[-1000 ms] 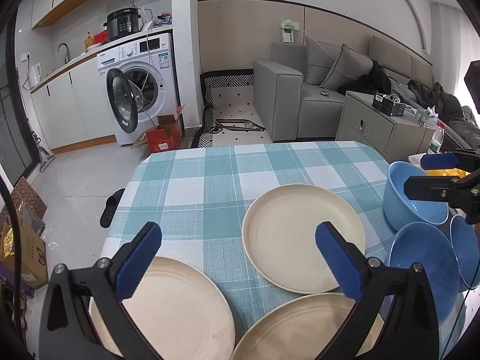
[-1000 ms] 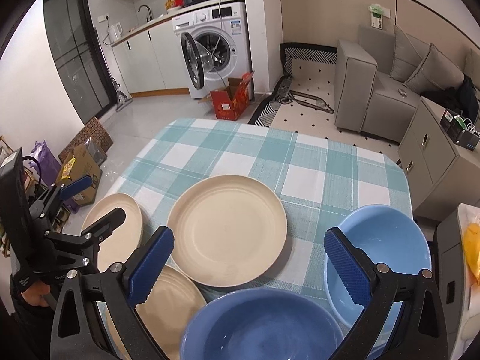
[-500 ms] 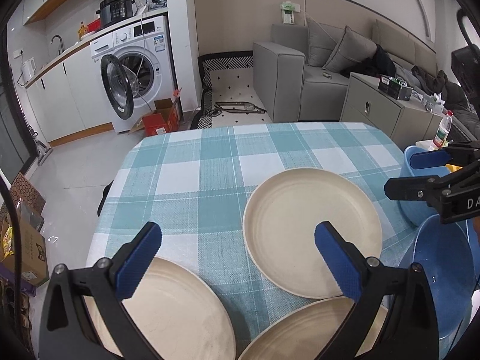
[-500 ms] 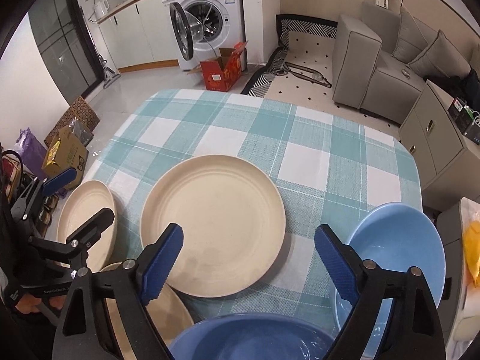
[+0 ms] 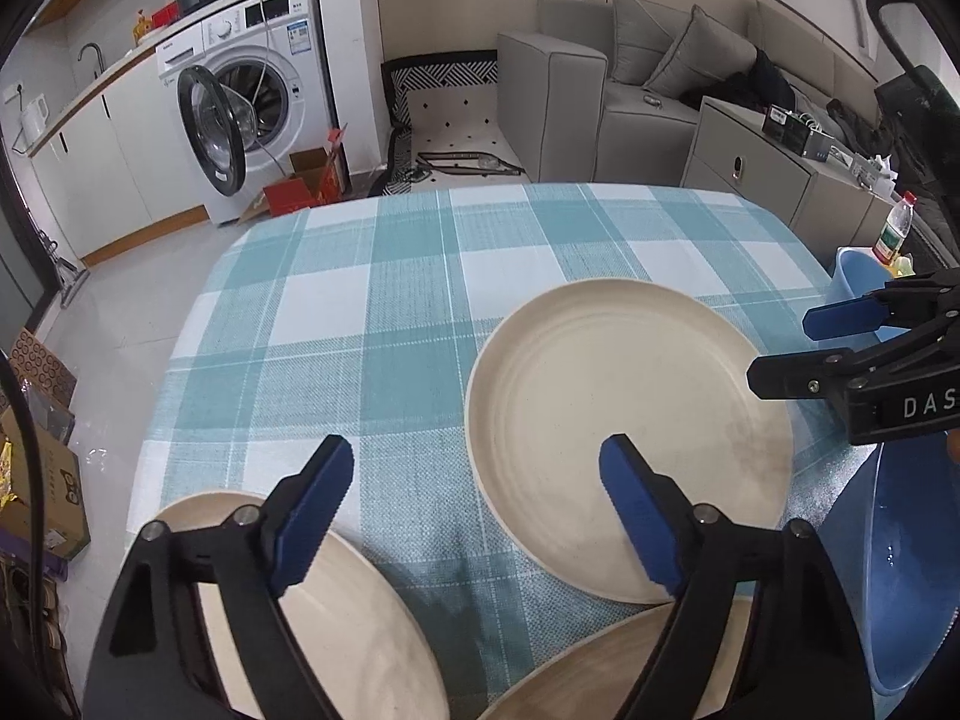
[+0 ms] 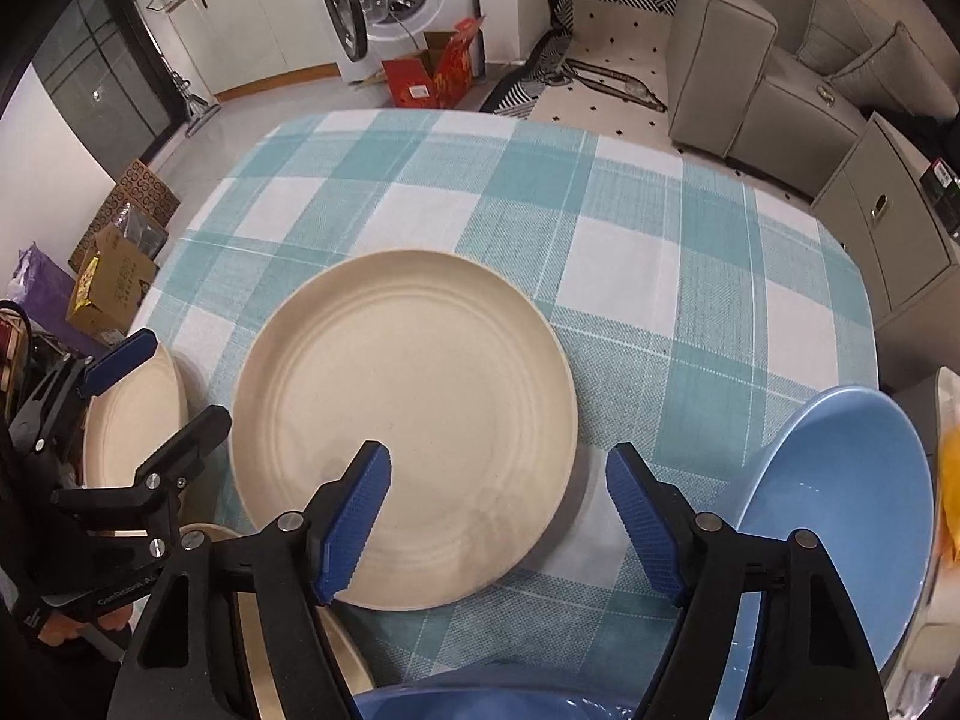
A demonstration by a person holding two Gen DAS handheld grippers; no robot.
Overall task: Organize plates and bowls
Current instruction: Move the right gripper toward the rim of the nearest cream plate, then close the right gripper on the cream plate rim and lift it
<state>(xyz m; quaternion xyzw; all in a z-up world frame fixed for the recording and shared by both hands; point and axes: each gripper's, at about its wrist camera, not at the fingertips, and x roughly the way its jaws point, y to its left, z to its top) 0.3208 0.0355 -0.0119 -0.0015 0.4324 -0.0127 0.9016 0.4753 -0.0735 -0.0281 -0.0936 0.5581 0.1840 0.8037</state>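
Observation:
Three cream plates lie on the checked tablecloth (image 5: 372,312): a middle plate (image 5: 624,426) (image 6: 402,396), a left plate (image 5: 360,630) (image 6: 132,426) and a near plate (image 5: 600,672). Two blue bowls sit on the right, one far (image 6: 840,510) (image 5: 852,282) and one near (image 5: 900,570) (image 6: 480,702). My left gripper (image 5: 474,516) (image 6: 162,390) hangs over the cloth between the left and middle plates. Its jaws are closing on nothing. My right gripper (image 6: 498,516) (image 5: 786,348) hovers above the middle plate's near right rim. Its jaws are closing too, and the pads touch nothing.
Beyond the table's far edge are a washing machine (image 5: 252,102) with its door open, a red box (image 6: 432,72) and a grey sofa (image 5: 576,96). A grey cabinet (image 6: 888,222) stands to the right and cardboard boxes (image 6: 114,270) lie on the floor to the left.
Both grippers have come down closer to the table and tipped further downward. The jaws of both have narrowed. No dish has moved.

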